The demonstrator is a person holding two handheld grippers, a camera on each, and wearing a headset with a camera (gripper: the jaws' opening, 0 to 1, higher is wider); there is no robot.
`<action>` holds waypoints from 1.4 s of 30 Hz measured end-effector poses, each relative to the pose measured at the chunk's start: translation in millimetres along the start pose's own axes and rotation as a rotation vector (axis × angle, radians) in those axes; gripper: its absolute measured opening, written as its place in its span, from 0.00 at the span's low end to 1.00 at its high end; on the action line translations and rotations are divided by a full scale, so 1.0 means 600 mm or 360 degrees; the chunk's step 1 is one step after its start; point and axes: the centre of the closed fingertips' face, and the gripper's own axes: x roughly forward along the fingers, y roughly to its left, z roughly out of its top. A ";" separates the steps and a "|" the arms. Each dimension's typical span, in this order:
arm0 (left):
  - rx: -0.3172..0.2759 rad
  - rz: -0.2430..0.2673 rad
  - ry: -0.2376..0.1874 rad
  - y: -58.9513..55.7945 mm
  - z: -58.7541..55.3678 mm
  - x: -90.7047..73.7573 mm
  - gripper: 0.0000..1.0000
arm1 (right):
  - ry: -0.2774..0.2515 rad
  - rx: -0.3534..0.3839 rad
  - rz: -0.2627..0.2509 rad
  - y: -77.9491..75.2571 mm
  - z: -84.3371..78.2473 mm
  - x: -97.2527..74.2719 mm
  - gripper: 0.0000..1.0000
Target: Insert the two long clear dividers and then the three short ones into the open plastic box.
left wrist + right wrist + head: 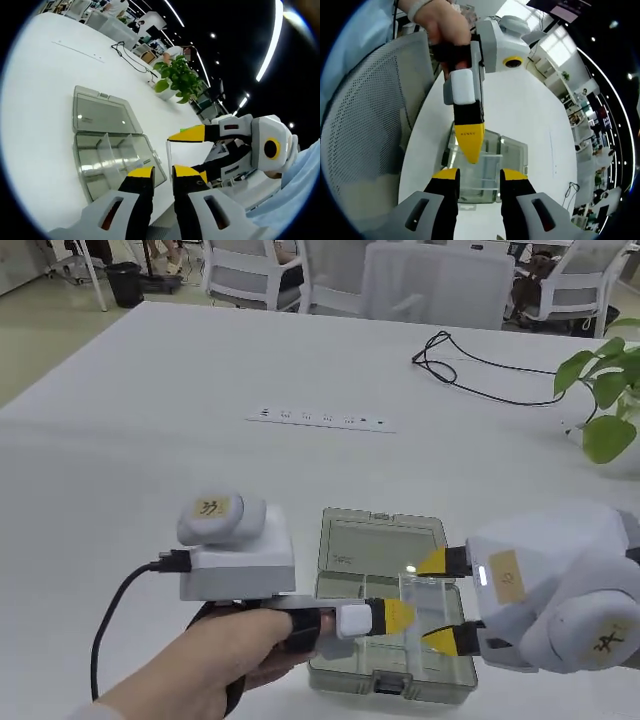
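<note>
The open clear plastic box [350, 660] lies at the table's near edge, its lid [380, 540] folded back away from me. In the left gripper view, upright clear dividers stand inside the box [90, 167]. A short clear divider [422, 592] hangs just above the box, between both grippers. My left gripper [398, 615] comes in from the left, its jaws nearly together on the divider's edge [167, 152]. My right gripper [440, 600] comes from the right with its jaws wide apart. The divider [477, 172] spans the gap between its fingertips [447, 175], and its ends meet them.
A black cable [470, 370] loops on the far right of the white table [150, 440]. A leafy plant [605, 390] stands at the right edge. A flush power strip [320, 420] sits mid-table, and office chairs [430, 285] line the far side.
</note>
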 end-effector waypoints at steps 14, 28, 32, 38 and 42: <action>-0.0133 -0.0118 -0.0010 -0.016 -0.008 0.000 0.00 | -0.0008 -0.0041 0.0024 0.008 0.009 0.000 0.32; 0.0318 -0.0235 0.0118 -0.028 -0.022 -0.015 0.00 | -0.0189 0.0238 0.0135 -0.024 0.017 -0.036 0.32; 0.0464 -0.0282 0.0138 -0.031 -0.021 -0.023 0.00 | -0.0228 0.0345 0.0232 -0.029 0.017 -0.052 0.30; 0.0695 -0.0347 0.0152 -0.036 -0.020 -0.032 0.00 | -0.0272 0.0430 0.0419 -0.019 0.027 -0.062 0.26; 0.0874 -0.0415 0.0165 -0.046 -0.024 -0.039 0.00 | -0.0257 0.0436 0.0535 -0.013 0.023 -0.057 0.22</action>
